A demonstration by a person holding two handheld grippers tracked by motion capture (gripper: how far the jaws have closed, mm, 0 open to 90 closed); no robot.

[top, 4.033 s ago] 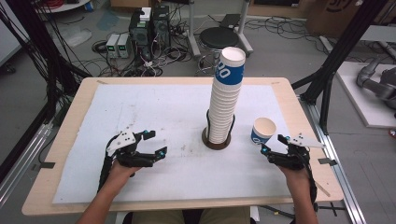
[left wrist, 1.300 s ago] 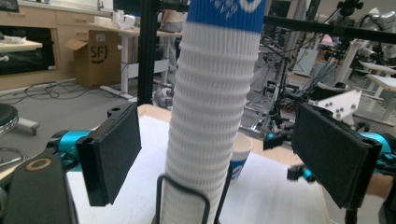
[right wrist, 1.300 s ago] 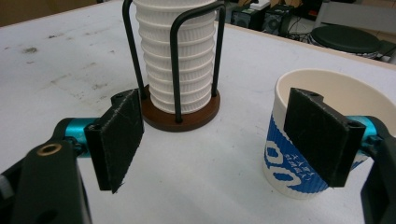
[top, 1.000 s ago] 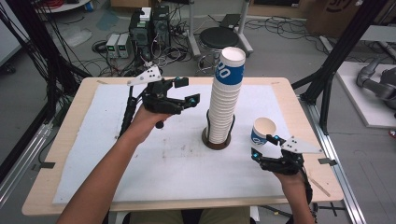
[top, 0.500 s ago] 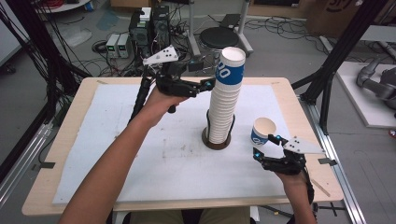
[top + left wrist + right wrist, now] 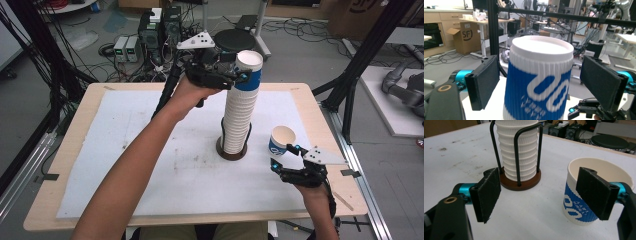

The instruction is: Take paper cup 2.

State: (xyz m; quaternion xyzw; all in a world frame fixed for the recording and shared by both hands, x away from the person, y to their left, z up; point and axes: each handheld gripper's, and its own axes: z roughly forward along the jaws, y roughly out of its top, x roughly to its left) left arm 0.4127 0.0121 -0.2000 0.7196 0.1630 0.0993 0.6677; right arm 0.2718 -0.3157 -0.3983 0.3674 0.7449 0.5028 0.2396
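Top cup's base below the frame edge

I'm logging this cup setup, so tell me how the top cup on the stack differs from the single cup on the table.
The top cup sits upside down, closed base up, high on the stack; the single cup stands mouth up on the table. The top cup lies between the left gripper's open jaws; the single cup stands in front of the open right gripper, apart from the stack. Both are white ribbed cups with blue print.

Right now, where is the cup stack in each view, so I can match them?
High view: cup stack at table centre, its top between the left gripper's jaws.
Left gripper view: top cup, centre, between open jaws.
Right gripper view: upper centre, in the wire holder.
Shared landmark: the right gripper.
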